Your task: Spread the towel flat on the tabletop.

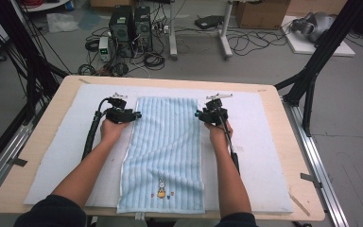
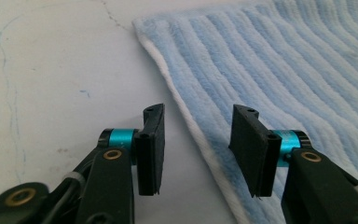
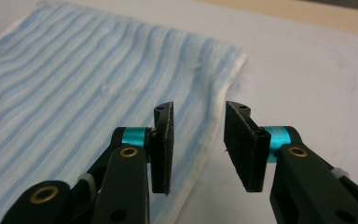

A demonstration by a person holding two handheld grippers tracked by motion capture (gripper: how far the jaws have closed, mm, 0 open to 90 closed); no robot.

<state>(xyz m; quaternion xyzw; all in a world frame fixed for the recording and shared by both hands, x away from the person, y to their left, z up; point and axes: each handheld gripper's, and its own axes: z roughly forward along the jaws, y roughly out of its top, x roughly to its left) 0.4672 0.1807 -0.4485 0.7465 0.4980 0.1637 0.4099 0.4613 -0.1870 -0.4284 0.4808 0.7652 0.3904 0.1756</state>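
Wooden tabletop (image 1: 283, 156), covered by a white mat (image 1: 260, 156). On the mat, a light-blue striped towel (image 1: 165, 151) spread flat lengthwise, far edge away from the person, near hem with a small rabbit picture (image 1: 161, 188) by the tabletop's front edge. Left gripper (image 1: 135, 115) at the towel's far left corner, jaws apart, straddling the white hem, nothing pinched. Right gripper (image 1: 198, 114) at the far right corner, jaws likewise parted over the edge, pads off the cloth. Towel slightly rumpled midway.
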